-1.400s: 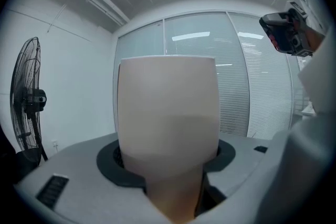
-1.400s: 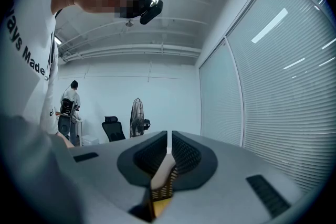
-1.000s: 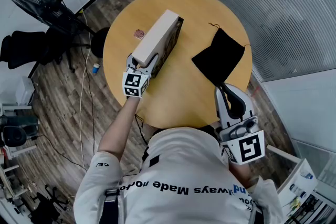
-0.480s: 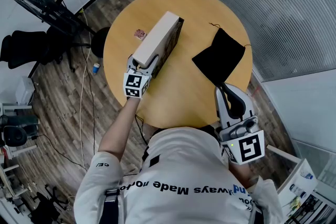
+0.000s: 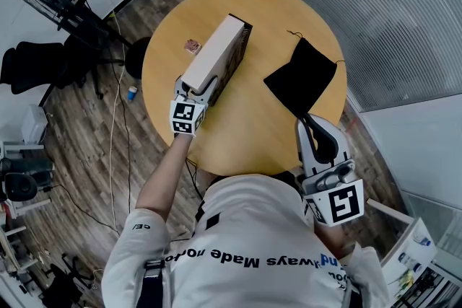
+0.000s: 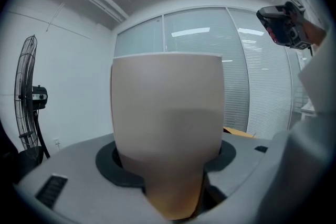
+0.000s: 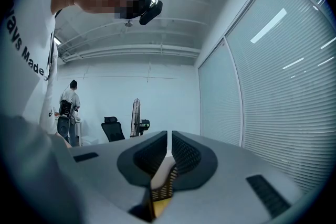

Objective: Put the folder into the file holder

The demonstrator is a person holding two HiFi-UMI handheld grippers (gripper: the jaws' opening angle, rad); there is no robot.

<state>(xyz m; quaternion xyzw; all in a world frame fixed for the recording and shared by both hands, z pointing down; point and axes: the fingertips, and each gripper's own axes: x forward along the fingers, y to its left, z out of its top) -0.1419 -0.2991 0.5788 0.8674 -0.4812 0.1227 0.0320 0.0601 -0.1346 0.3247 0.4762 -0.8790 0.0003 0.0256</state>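
Observation:
A long beige file holder (image 5: 216, 58) lies on the round wooden table (image 5: 253, 137), left of centre. My left gripper (image 5: 196, 89) is shut on its near end, and in the left gripper view the holder (image 6: 167, 107) fills the gap between the jaws. A black folder (image 5: 302, 76) lies flat on the table's right side. The right gripper (image 5: 309, 120) points at the folder's near corner. In the right gripper view its jaws (image 7: 169, 136) stand together with only a thin slit, and no black material shows between them.
A small pinkish item (image 5: 191, 47) lies on the table, left of the holder. A standing fan (image 5: 43, 0) and black chairs (image 5: 36, 65) are on the floor to the left. Glass walls with blinds run along the far right side. A person (image 7: 67, 107) stands far off.

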